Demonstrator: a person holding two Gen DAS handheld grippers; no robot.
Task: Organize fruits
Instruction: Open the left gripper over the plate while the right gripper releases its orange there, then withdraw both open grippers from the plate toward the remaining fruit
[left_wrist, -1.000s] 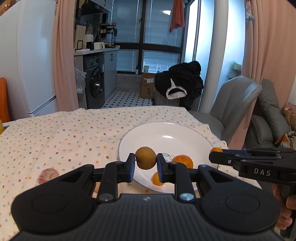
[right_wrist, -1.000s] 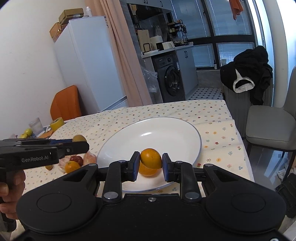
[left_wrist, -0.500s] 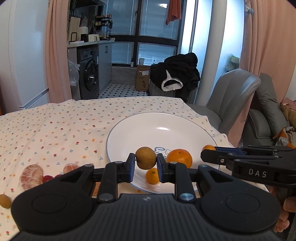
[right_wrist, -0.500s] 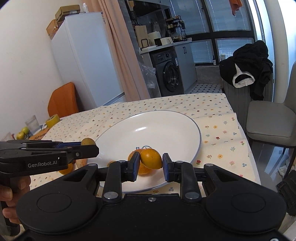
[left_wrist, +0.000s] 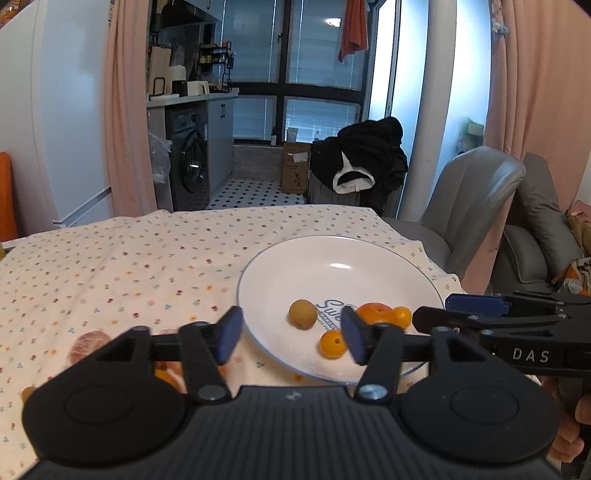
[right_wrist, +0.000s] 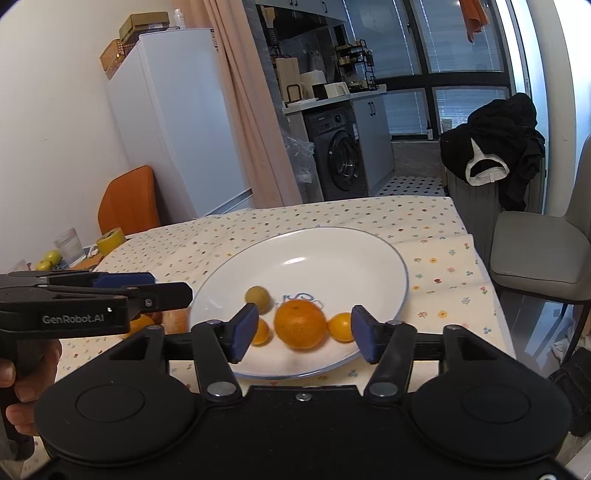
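White plate (left_wrist: 332, 254) on the floral-cloth table (left_wrist: 129, 266) now carries four fruits: brown round one (left_wrist: 303, 313), big orange (right_wrist: 300, 324), two small orange ones (right_wrist: 340, 326) (right_wrist: 260, 331). More fruit off the plate on the cloth to my left, incl. a peeled citrus (left_wrist: 86, 345)

My left claw (left_wrist: 288, 334) wide open, nothing in it, pads either side of the plate's near rim. My right claw (right_wrist: 302, 338) also wide open and empty, big orange sitting low between the pads but, as far as I can tell, not touched

Step in hand as I read it: both releases done, go fetch the loose fruit. Doing it well: lift clear before swinging so a pad doesn't clip the rim or nudge the round fruits, they look ready to roll. Take the peeled citrus with a light squeeze, looks soft

Pose: both claws level, pointing forward over the near rim, side by side and close; hand (right_wrist: 22, 387) gripping the left handle low
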